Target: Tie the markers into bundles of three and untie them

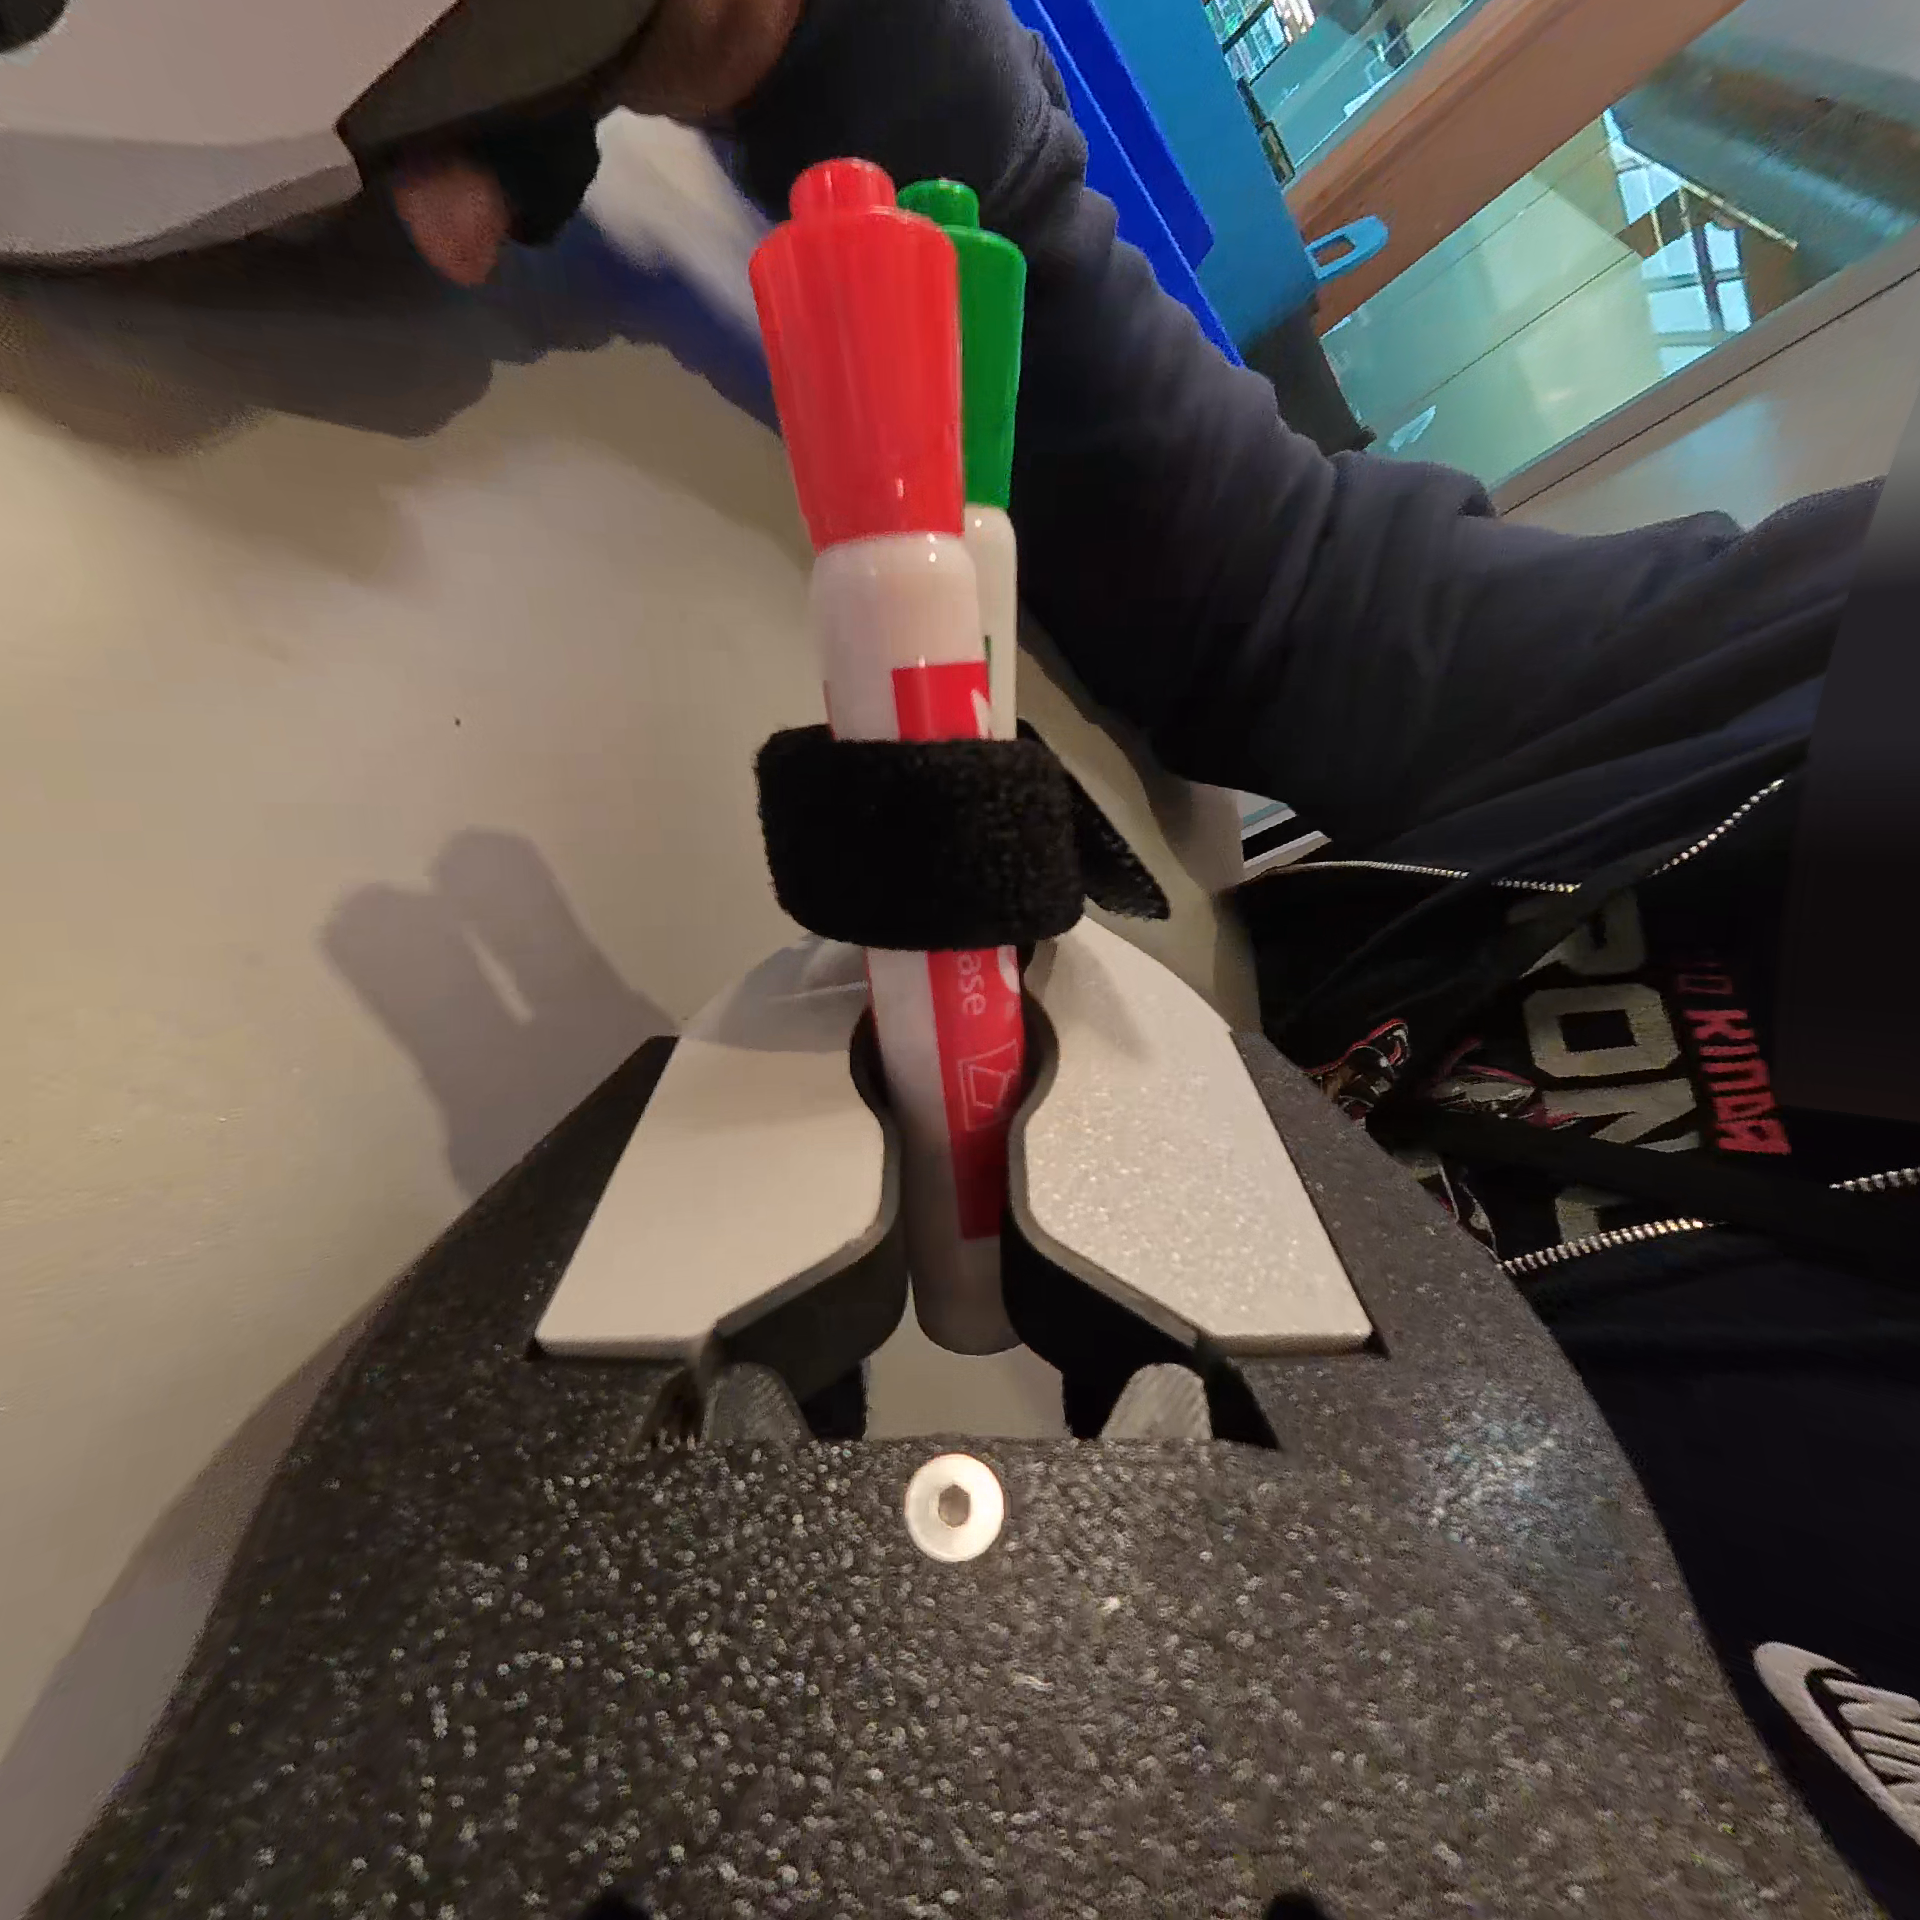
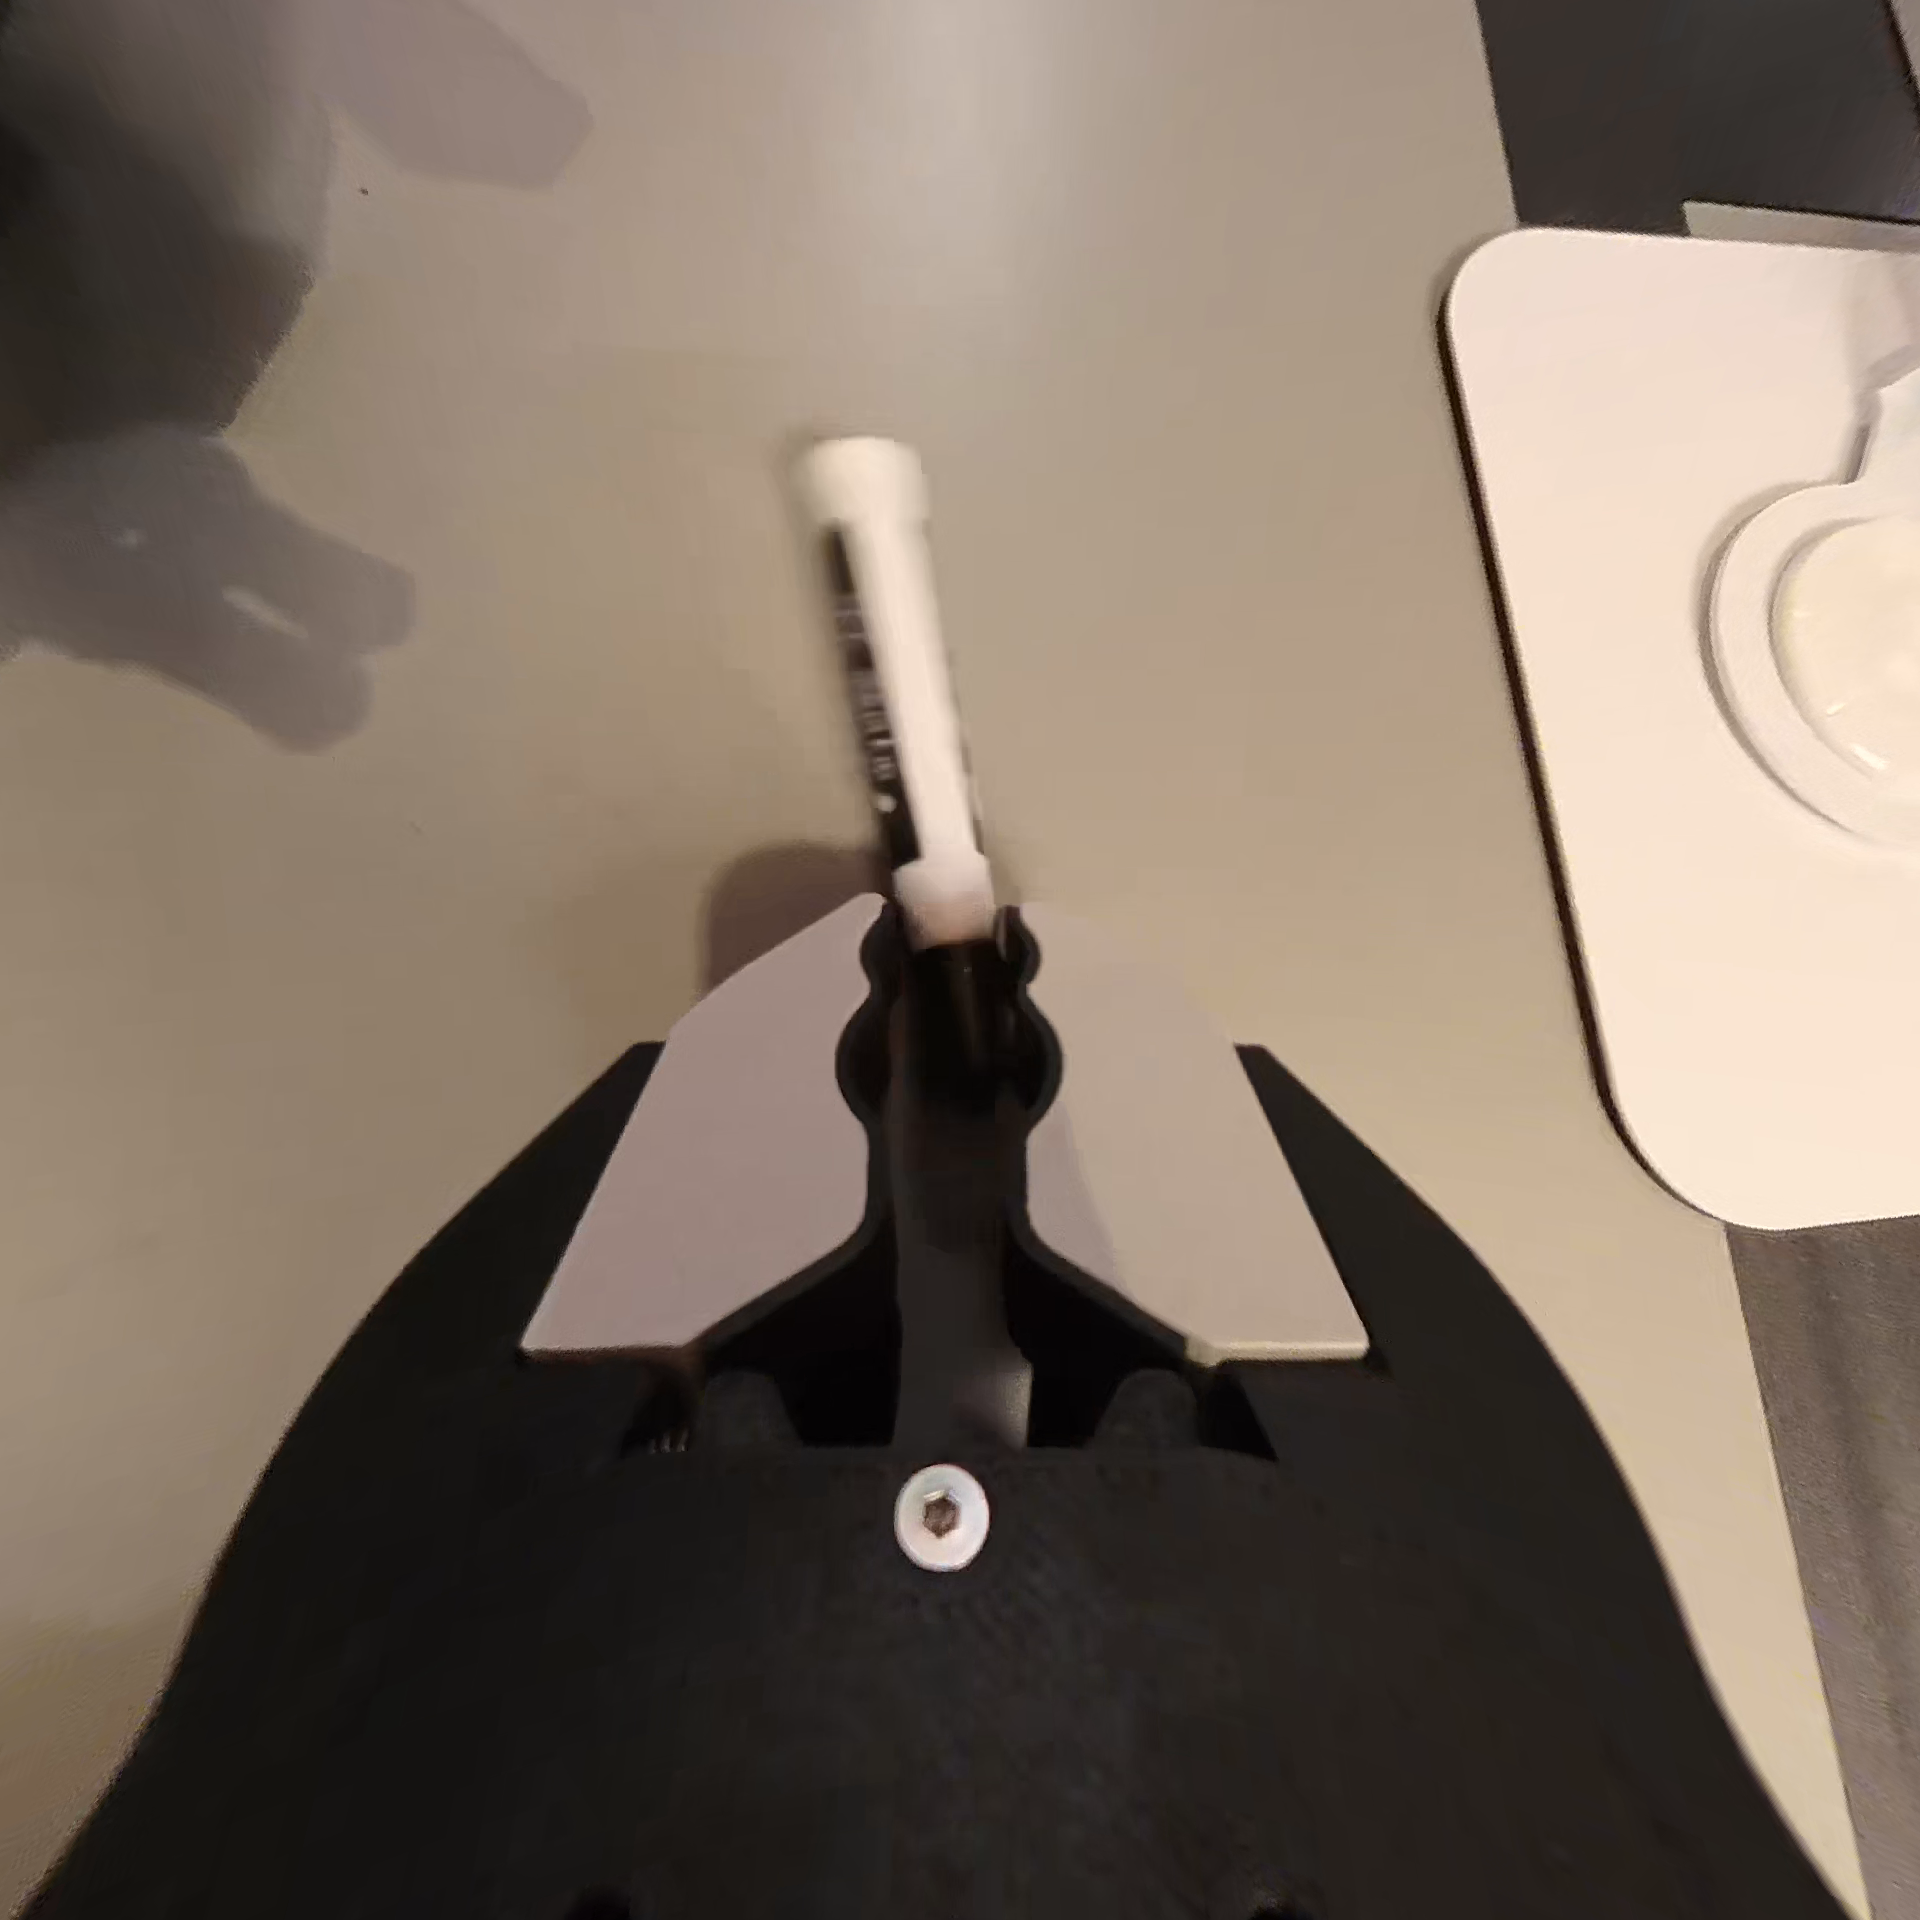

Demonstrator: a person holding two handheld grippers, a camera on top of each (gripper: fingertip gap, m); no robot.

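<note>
Holding a red marker and green marker inside a black hook-and-loop strap, the left gripper is clamped on them. The right gripper pinches a third, probably black-capped, marker over the table; next it must slide into the loop.

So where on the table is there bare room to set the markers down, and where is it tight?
Right wrist view: bare table lies left of and beyond the black marker in the right tongs. To its right it is tighter, toward the white tray. Left wrist view: open tabletop left of the strapped bundle; the person's sleeve crowds the right.
</note>
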